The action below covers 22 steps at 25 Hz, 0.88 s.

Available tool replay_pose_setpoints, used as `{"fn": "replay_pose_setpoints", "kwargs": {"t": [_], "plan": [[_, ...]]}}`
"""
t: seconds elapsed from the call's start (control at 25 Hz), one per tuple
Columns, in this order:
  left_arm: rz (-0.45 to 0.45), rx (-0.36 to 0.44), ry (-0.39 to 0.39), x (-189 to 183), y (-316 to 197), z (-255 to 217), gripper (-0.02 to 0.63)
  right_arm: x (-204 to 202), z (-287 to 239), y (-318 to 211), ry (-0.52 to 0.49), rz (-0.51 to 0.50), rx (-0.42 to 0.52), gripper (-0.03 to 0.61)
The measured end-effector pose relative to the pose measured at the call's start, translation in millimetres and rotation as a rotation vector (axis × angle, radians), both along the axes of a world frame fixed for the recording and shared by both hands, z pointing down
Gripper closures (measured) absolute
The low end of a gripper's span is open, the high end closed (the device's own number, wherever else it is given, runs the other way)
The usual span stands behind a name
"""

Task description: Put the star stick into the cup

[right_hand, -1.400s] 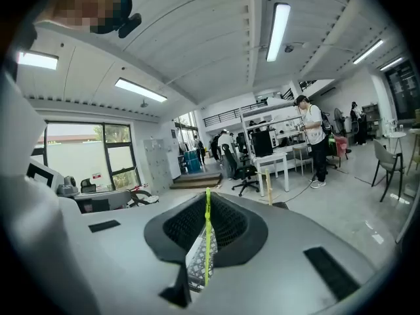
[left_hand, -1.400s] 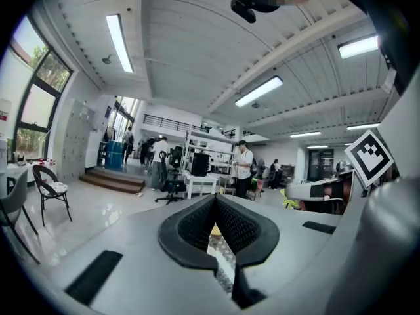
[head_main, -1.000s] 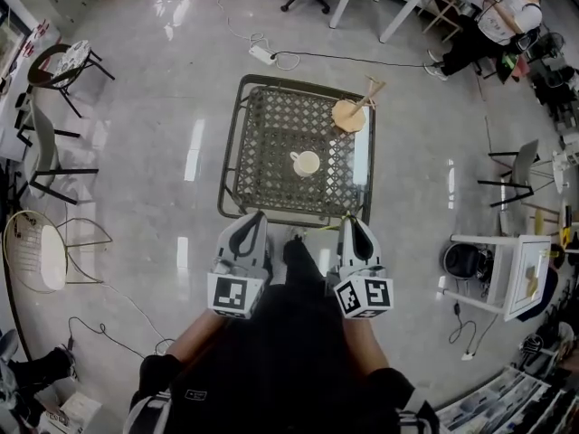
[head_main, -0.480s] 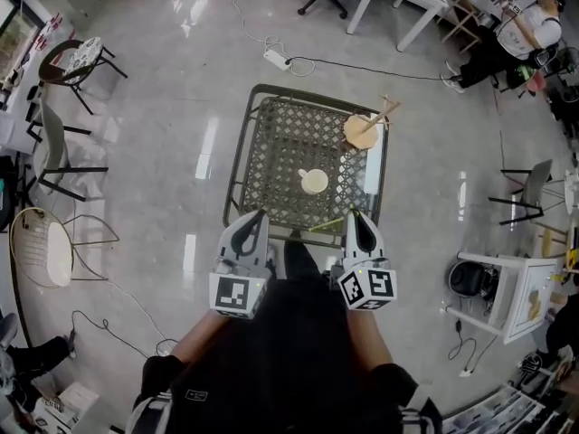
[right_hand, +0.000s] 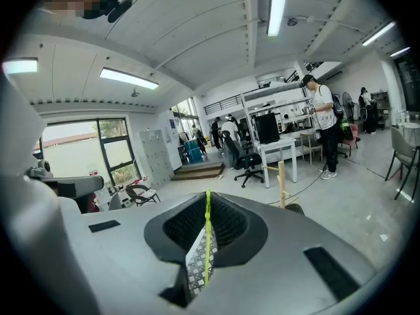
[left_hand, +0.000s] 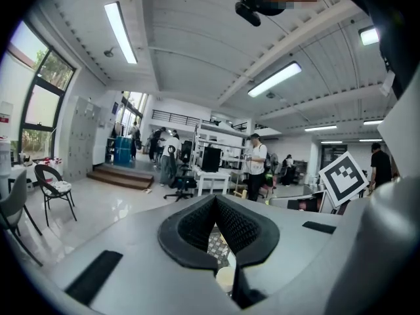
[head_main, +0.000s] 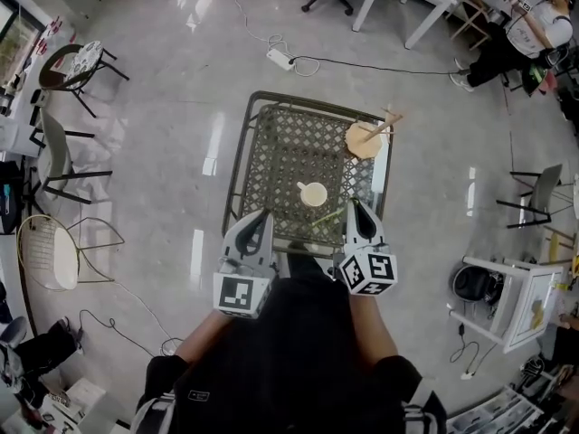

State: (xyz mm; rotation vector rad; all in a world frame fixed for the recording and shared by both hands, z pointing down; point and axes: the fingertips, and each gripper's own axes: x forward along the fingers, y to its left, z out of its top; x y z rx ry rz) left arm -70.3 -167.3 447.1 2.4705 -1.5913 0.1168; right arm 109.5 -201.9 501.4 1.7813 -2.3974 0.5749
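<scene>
Right gripper view: my right gripper (right_hand: 207,205) pinches the star stick (right_hand: 207,245).
Left gripper view: my left gripper (left_hand: 215,205) closed, empty.
Cup (head_main: 314,193): on mesh table (head_main: 271,138).

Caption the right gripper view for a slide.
Right tongs shut on a thin yellow-green stick, with the mesh table showing through below them.
</scene>
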Motion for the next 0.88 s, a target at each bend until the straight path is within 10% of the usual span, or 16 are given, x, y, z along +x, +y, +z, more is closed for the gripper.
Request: {"fn": "replay_pose_setpoints", "kwargs": {"t": [0.88], "plan": [[-0.010, -0.059, -0.016, 24.3, -80.9, 14.4, 0.598, 18.0, 119.0, -116.8, 0.017, -0.009, -0.223, 0.557]]}}
